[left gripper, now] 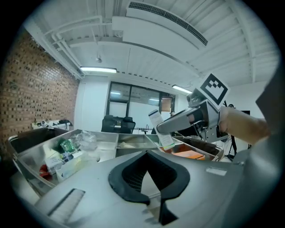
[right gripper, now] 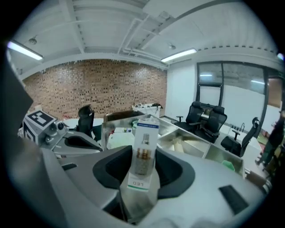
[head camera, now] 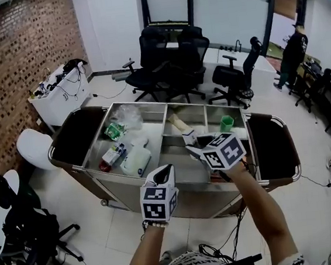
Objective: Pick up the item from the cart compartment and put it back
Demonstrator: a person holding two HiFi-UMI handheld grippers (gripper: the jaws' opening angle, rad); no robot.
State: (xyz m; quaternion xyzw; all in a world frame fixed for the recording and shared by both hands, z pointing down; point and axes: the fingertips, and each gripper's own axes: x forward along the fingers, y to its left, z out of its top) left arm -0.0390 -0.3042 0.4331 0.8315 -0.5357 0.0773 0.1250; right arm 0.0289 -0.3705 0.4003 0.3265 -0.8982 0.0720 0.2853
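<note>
Clamping right fingers (right gripper: 110, 171) hold a white, blue-topped LED bulb box (right gripper: 143, 151); left fingers (left gripper: 129, 178) closed.

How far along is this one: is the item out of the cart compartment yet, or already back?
Done: the pick. The right gripper is clamped on the LED bulb box and holds it upright, clear above the cart.
In hand: carrying the box over the middle compartments; the left gripper holds nothing.
Left: lowering the box into a compartment and letting go.
</note>
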